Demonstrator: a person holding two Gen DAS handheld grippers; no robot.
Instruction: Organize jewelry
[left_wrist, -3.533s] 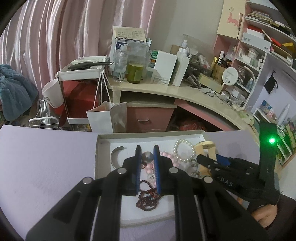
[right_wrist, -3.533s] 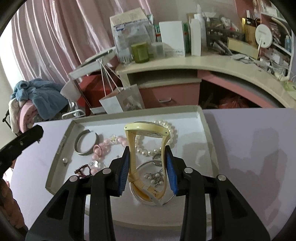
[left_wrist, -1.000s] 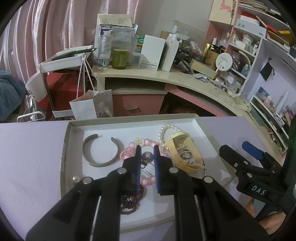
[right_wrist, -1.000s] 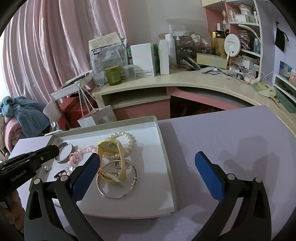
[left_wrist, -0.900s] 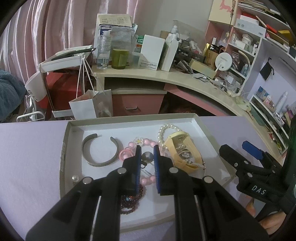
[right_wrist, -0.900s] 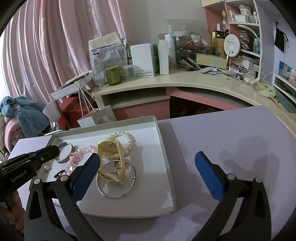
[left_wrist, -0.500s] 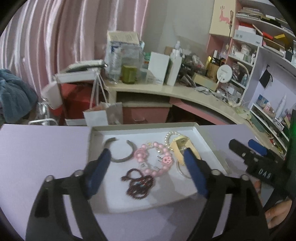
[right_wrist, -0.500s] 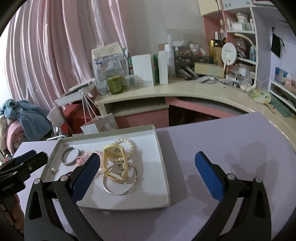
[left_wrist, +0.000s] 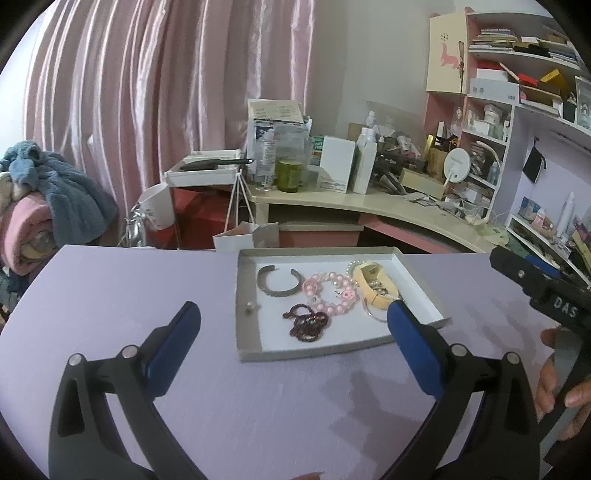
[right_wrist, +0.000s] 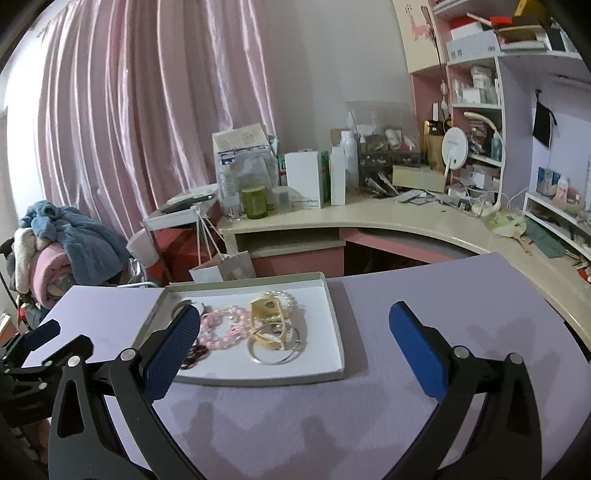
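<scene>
On the lilac tabletop (left_wrist: 110, 295), beyond both grippers, the shallow grey rectangular jewelry tray (left_wrist: 246, 332) lies long axis near-to-far. Left gripper (left_wrist: 291, 325) and right gripper (right_wrist: 293, 326) hover short of it, jaws wide, empty.

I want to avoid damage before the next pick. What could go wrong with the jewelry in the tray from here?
The yellow watch lies across the silver hoop and touches the pearl bracelet; lifting one may drag the others. The dark red bead string is bunched against the pink bead bracelet and may snag.
</scene>
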